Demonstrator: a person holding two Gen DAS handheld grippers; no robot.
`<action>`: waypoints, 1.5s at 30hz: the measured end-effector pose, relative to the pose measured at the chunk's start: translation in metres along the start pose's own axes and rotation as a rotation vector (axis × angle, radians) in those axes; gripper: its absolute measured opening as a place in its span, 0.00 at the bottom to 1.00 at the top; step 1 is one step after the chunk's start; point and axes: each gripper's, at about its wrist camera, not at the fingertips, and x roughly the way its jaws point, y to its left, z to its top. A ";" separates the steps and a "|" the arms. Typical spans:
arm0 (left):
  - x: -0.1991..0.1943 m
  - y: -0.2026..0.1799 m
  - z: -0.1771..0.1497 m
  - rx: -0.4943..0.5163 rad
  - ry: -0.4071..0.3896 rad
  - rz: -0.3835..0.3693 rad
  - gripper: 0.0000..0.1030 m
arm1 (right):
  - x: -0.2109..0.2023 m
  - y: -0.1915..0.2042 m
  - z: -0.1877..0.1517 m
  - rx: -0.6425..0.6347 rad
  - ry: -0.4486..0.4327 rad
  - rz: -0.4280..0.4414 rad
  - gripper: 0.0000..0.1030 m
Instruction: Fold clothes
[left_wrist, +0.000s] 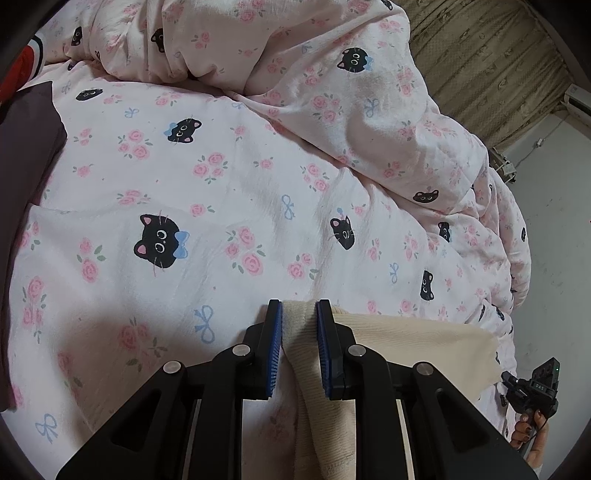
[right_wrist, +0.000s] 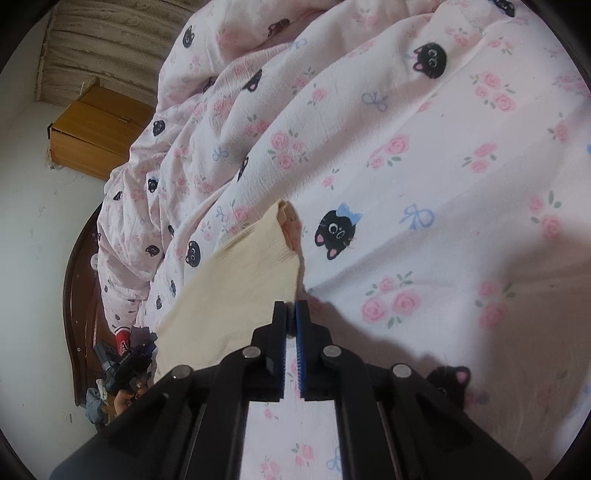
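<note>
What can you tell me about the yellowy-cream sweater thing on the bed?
The cream garment looks like a soft knit with fine ribs. It lies on the pink cat-and-rose bedding, near the bed's edge. In the right wrist view it spreads out fairly flat, with one end folded or bunched into a narrower tip. In the left wrist view the left gripper has a thick ribbed fold between its blue pads. The right gripper sits at its edge, nearly closed; whether it pinches any cloth is unclear.

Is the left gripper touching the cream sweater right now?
Touching. Left wrist view: the left gripper has a ribbed fold of the cream sweater pinched between its fingers.
</note>
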 end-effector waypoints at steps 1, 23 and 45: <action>0.000 0.000 0.000 -0.001 0.001 0.000 0.15 | -0.003 0.000 0.000 0.000 -0.004 0.000 0.05; -0.016 0.020 0.005 -0.051 -0.003 0.013 0.28 | -0.031 -0.021 -0.003 0.050 -0.108 -0.194 0.34; -0.099 0.026 -0.102 0.042 0.233 -0.094 0.28 | -0.109 0.027 -0.160 -0.107 -0.160 -0.080 0.43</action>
